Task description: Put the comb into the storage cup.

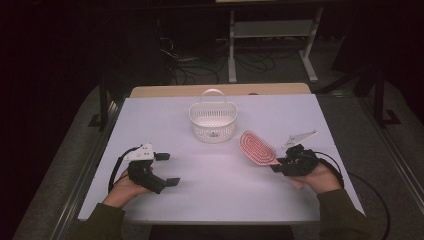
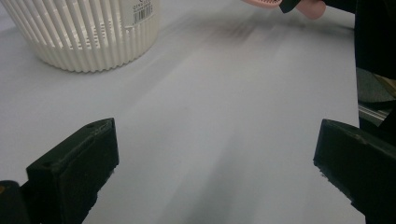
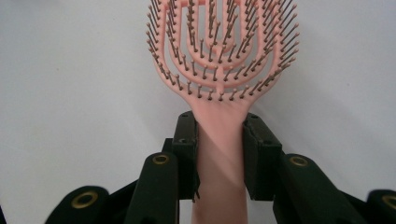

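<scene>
Hairbrush (image 3: 223, 70) handle sits clamped between the right gripper (image 3: 219, 140) jaws.

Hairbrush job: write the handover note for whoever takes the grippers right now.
Right gripper: shut on the pink hairbrush at its handle, bristles up, head pointing toward the basket.
Left gripper: open, holding nothing, low over the table at its near left.
Basket: upright at table centre, handle up; nothing seen inside.
Done: brush gripped.
Left: probably carry the brush to the basket and release it there.
</scene>
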`<state>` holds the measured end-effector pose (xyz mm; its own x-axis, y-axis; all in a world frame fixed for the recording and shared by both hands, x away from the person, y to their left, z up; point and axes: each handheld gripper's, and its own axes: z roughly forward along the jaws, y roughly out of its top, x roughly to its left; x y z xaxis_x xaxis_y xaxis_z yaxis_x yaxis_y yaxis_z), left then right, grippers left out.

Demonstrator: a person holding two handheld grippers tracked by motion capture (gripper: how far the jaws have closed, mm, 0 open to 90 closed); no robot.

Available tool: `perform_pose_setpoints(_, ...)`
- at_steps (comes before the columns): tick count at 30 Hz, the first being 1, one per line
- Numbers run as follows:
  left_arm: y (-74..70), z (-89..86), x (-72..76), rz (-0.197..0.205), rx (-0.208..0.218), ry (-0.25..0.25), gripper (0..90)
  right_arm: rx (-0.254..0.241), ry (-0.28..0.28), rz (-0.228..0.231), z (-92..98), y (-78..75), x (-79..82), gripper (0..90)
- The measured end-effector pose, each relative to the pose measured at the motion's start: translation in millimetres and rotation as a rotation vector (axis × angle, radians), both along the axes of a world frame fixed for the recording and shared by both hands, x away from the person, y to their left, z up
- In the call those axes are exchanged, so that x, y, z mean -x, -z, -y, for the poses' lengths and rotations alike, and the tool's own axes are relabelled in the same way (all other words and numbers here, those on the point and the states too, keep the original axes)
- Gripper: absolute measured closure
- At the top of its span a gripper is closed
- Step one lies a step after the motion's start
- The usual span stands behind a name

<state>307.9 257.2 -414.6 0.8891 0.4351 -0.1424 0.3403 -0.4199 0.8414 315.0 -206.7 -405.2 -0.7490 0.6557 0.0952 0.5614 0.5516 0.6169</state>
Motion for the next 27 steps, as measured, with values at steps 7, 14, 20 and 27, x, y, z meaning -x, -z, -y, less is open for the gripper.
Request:
perform_pose_setpoints(7, -0.1, 1.1, 0.1, 0.004, -0.005, 0.001, 0.0, -0.011, -0.023, 0.017, -5.8, -2.5, 3.0, 68.8)
perform_pose_setpoints(14, -0.6, 1.4, 0.2, 0.008, -0.007, -0.004, 0.0, -0.017, -0.043, 0.04, -9.6, -4.4, 4.5, 68.8)
perform_pose_setpoints(20, -1.0, 3.3, 0.7, 0.011, -0.013, -0.005, 0.0, -0.026, -0.065, 0.053, -14.2, -6.3, 6.5, 68.8)
perform_pose_setpoints(27, -1.4, 5.1, -0.4, 0.007, -0.017, -0.014, 0.0, -0.041, -0.091, 0.071, -22.2, -8.2, 8.4, 68.9)
